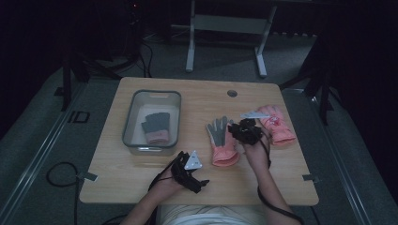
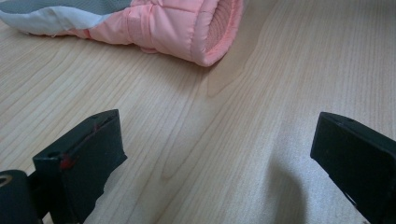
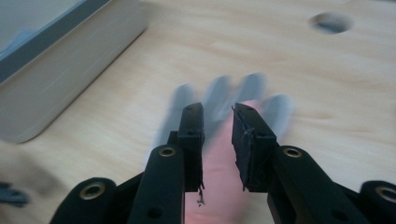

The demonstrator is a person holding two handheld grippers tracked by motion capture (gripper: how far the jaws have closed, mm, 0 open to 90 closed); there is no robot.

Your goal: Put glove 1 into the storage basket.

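A pink glove with a grey palm [image 1: 221,140] lies flat at the middle of the wooden table [image 1: 141,173], fingers pointing away. My right gripper [image 1: 233,126] hovers just over its right side. In the right gripper view the jaws [image 3: 217,112] stand a little apart above the blurred glove [image 3: 219,158], with nothing pinched between them. My left gripper [image 1: 202,184] rests low near the front edge, open wide [image 2: 217,128], facing the glove's cuff [image 2: 187,28]. A second pink glove [image 1: 277,124] lies to the right. Another grey and pink glove [image 1: 156,126] lies inside the bin.
A grey-rimmed clear bin [image 1: 136,96] stands at the table's left [image 3: 70,60]. A round cable hole [image 1: 232,93] sits near the far edge [image 3: 331,22]. Cables trail off the front edge. A desk frame stands on the floor beyond.
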